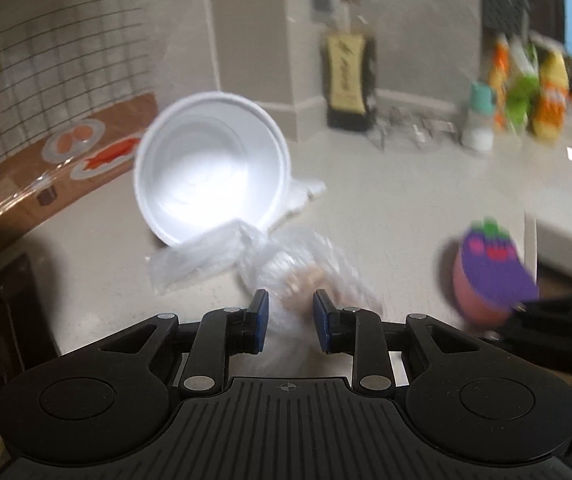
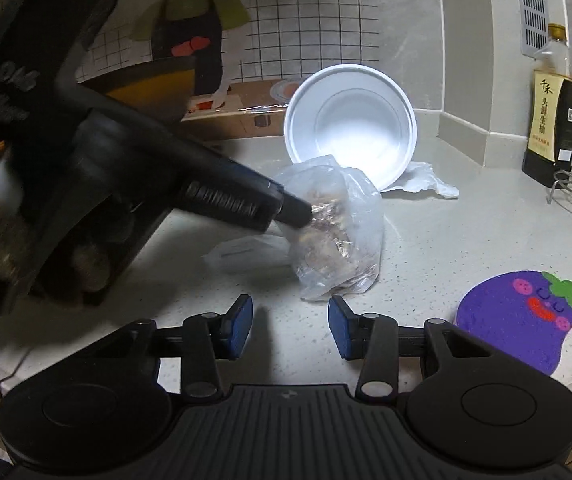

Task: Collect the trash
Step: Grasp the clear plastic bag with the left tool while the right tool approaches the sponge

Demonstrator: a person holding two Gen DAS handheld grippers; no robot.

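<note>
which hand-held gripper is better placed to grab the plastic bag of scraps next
Left. The left hand-held gripper already has its open jaws around the plastic bag, while the right hand-held gripper sits open, short of it.

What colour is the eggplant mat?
The eggplant mat is purple, with a green stem; clearest in the right wrist view.

Bowl (image 2: 352, 126) blocks behind bag (image 2: 336, 236); right counter (image 2: 466, 232) open.

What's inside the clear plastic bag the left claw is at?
Through the clear plastic bag, brownish crumpled scraps show, likely food waste. Exactly what they are is unclear; the film is wrinkled and the left claw covers one side.
</note>
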